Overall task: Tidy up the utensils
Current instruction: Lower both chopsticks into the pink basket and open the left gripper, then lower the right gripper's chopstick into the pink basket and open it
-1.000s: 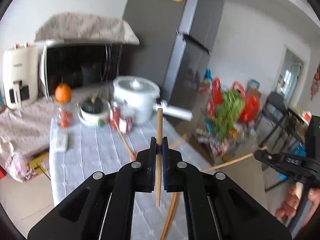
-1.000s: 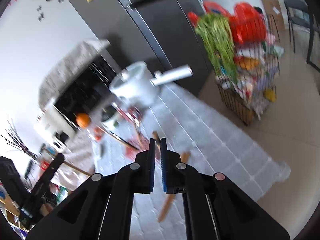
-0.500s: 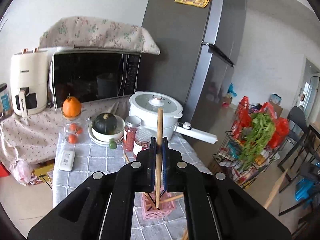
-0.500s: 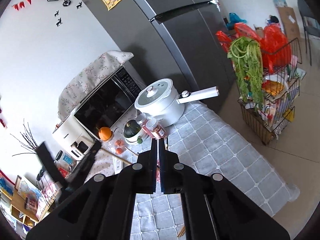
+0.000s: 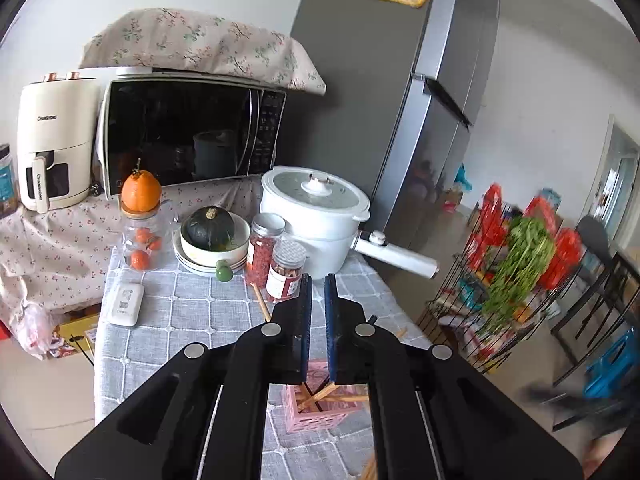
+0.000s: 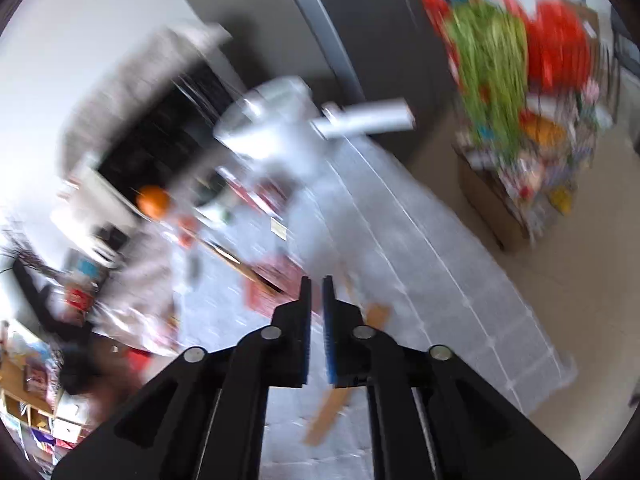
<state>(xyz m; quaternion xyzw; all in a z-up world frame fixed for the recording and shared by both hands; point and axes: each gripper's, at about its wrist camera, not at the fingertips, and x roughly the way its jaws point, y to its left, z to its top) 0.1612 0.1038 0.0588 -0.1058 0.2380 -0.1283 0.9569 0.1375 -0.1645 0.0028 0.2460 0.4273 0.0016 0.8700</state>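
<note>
Table surface and items resting on it, as I see them from the left wrist view.

I note a table (image 5: 168,316) under a grey checked cloth. On it stand a white electric pot (image 5: 316,216), two red-filled jars (image 5: 276,256), a stack of plates (image 5: 208,262) carrying a bowl with a dark squash, a glass jar (image 5: 142,236) topped by an orange, a white remote-like device (image 5: 126,304), a loose wooden stick (image 5: 262,304) and a pink slotted basket (image 5: 324,408) holding wooden utensils. The right wrist view is too blurred to add detail.

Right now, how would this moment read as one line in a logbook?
left gripper: open, empty | pink basket: wooden sticks inside | right gripper: slightly open, empty, view blurred
</note>
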